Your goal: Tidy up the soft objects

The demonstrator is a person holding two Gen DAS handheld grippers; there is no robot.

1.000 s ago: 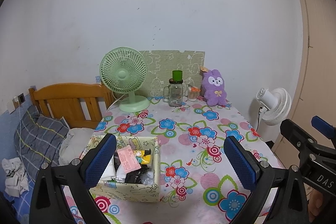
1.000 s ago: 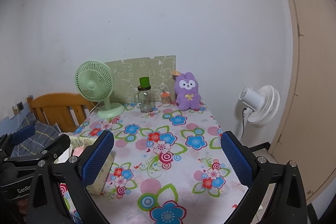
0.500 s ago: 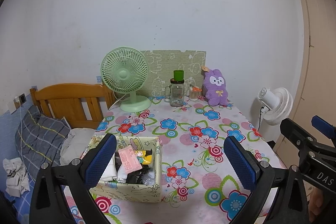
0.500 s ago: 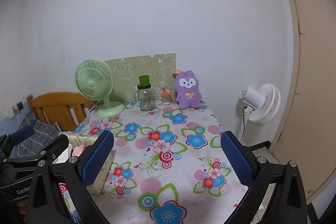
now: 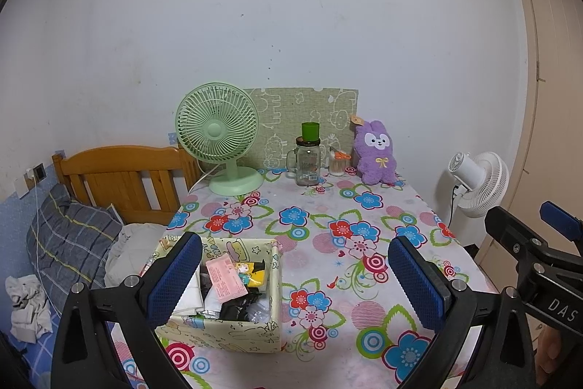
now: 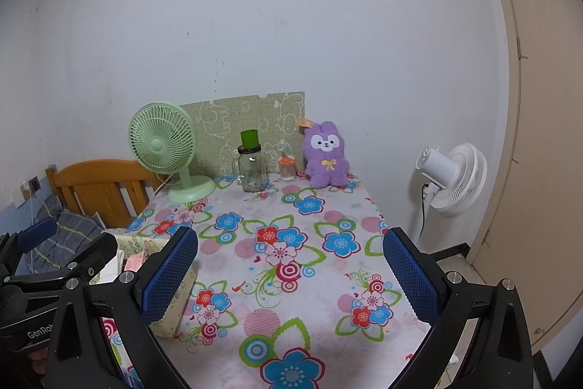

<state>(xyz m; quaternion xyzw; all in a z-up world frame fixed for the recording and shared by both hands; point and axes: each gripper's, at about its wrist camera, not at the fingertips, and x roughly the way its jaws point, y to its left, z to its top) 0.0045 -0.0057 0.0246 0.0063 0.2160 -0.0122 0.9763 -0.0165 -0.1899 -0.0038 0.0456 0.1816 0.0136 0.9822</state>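
Observation:
A purple plush rabbit [image 5: 376,152] sits upright at the far right of the flowered table [image 5: 328,228], against the wall; it also shows in the right wrist view [image 6: 326,155]. A patterned open box [image 5: 222,294] full of small packets stands at the table's near left; its corner shows in the right wrist view [image 6: 171,312]. My left gripper [image 5: 295,279] is open and empty, above the near edge with its left finger over the box. My right gripper [image 6: 289,274] is open and empty above the table's near middle.
A green desk fan [image 5: 222,141], a glass jar mug with a green cup on top [image 5: 308,159] and a small jar [image 5: 337,163] stand at the back. A white floor fan [image 5: 477,183] is right of the table, a wooden bed [image 5: 124,177] left, a door [image 6: 535,133] right.
Both grippers have drifted back and up slightly; the table things look a little smaller and lower. Both stay open and empty.

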